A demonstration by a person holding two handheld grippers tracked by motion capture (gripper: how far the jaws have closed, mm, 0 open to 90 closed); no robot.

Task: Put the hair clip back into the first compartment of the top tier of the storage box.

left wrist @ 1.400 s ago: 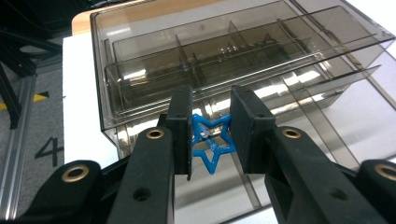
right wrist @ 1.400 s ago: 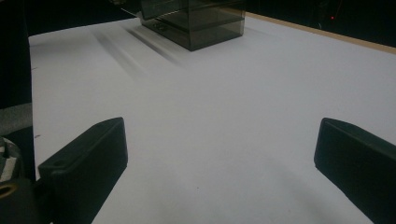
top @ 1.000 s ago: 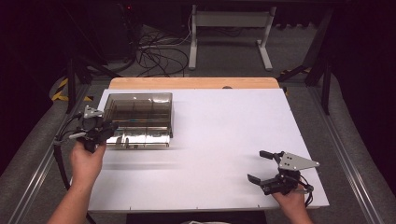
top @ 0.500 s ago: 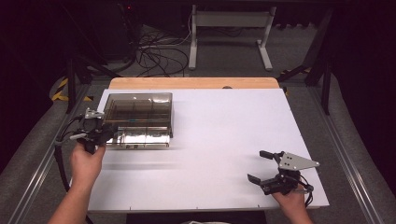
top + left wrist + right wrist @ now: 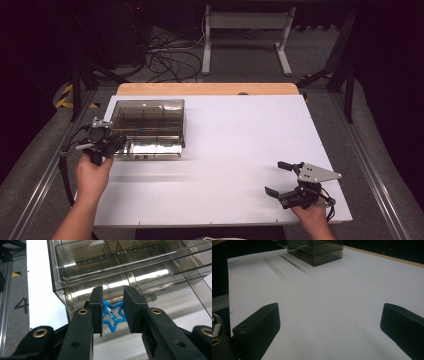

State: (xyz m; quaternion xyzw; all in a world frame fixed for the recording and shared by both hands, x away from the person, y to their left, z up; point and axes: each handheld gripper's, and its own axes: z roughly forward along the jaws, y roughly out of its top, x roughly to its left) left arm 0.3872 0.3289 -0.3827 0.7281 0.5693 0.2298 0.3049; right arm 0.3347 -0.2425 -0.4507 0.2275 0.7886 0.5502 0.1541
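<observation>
Dark floor with tangled cables and a grey metal stand [image 5: 245,22] lies beyond the desk [image 5: 240,130], whose white top has a wooden strip along its far edge. On the left part of the desk sits a smoky clear box [image 5: 149,128] split into compartments, its near side facing the person. The left hand [image 5: 92,172] holds the left gripper [image 5: 119,144] right at the box's near left corner. In the left gripper view the two black pads [image 5: 97,307] are drawn close together on a small blue star [image 5: 113,316], an open outline shape, clamped between them by its points; the star hangs just in front of the box's lower tier, and whether it touches the box wall I cannot tell. Above it a clear tray with dividers shows through the box's wall. A grey rail with a printed 4 runs along the left of that view. The right hand [image 5: 314,220] rests near the desk's near right corner, well apart from the box, holding the right gripper [image 5: 275,177] with its grey three-cornered plate on top. Its jaws stand wide apart with nothing between them, bare white desk under them in the right gripper view, and the box [image 5: 315,248] stands far off at the top there.
</observation>
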